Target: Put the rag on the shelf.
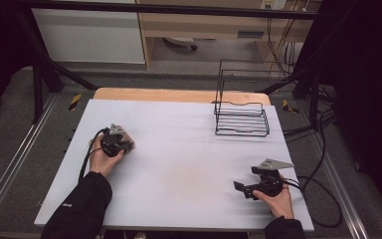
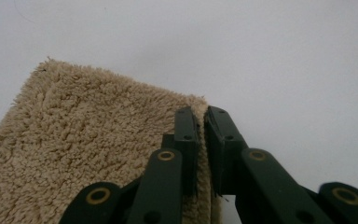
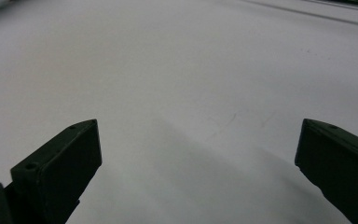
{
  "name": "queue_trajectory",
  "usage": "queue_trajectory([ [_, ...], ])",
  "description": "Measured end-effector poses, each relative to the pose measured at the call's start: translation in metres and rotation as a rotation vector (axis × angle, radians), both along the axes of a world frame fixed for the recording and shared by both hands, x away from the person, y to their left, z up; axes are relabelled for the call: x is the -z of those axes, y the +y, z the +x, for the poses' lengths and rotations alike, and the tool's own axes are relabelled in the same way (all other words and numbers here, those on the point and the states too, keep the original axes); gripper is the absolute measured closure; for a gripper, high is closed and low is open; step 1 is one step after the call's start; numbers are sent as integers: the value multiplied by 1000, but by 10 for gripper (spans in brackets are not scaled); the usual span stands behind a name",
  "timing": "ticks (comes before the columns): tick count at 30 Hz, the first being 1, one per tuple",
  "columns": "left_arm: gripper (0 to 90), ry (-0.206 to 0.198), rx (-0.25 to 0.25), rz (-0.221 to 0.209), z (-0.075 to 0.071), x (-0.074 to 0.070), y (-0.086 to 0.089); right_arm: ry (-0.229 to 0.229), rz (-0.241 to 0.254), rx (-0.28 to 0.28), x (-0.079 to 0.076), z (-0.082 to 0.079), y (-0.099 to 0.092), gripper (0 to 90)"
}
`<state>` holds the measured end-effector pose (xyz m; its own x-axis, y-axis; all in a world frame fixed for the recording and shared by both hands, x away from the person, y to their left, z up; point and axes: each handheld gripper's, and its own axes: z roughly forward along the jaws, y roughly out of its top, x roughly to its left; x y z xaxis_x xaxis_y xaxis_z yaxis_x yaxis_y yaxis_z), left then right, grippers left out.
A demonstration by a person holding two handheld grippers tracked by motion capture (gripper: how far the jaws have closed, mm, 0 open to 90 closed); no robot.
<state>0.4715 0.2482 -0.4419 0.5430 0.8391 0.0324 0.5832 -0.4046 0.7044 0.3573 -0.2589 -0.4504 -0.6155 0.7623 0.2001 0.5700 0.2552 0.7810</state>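
One tan mat (image 2: 88, 154) lies near the table's (image 1: 179, 164) left edge, its corner pinched between the pressed-together jaws of the left gripper (image 2: 201, 122). From that gripper the mat spreads away and leftward in its own view; in the high view it is mostly hidden under the hand, so its long axis is hard to judge. Far across the table, the right gripper (image 3: 198, 149) rests spread wide, holding nothing. Well beyond it stands a wire rack (image 1: 241, 118).

Beige shaggy towel (image 2: 88, 154), flat, edge seemingly pinched
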Motion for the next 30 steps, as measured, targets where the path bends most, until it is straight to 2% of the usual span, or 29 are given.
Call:
queue_trajectory([
  [6, 858, -8, -7, -18, -4, -6, 3, -3, 3, 2, 0, 0, 0, 10],
  [7, 859, -6, -5, -32, -7, -11, 4, -3, 3, 2, 0, 0, 0, 10],
  [10, 861, -9, -2, -31, -10, -14, 6, 2, 4, 1, 0, 0, 0, 10],
  [12, 861, -1, 6, -20, -10, -13, 4, 0, -1, -4, 0, 0, 0, 10],
  [14, 856, -16, 25, 22, -9, -8, 2, 2, -1, -4, 0, 0, 0, 10],
  [16, 833, -23, 32, 40, -7, -5, -1, 4, 0, -2, 0, 0, 0, 10],
  [18, 789, -18, 42, 39, -6, -4, -5, 2, -1, -3, 0, 0, 0, 10],
  [21, 698, -14, 62, 10, -8, -3, -9, 2, 3, -2, 0, 0, 0, 10],
  [22, 684, -15, 62, 20, -7, -3, -10, 1, 2, -2, 0, 0, 0, 10],
  [25, 676, -10, 56, 45, -5, 1, -11, 2, -4, -5, 0, 0, 0, 10],
  [30, 696, -17, 56, 40, -3, 3, -9, 0, 0, 1, 0, 0, 0, 10],
])
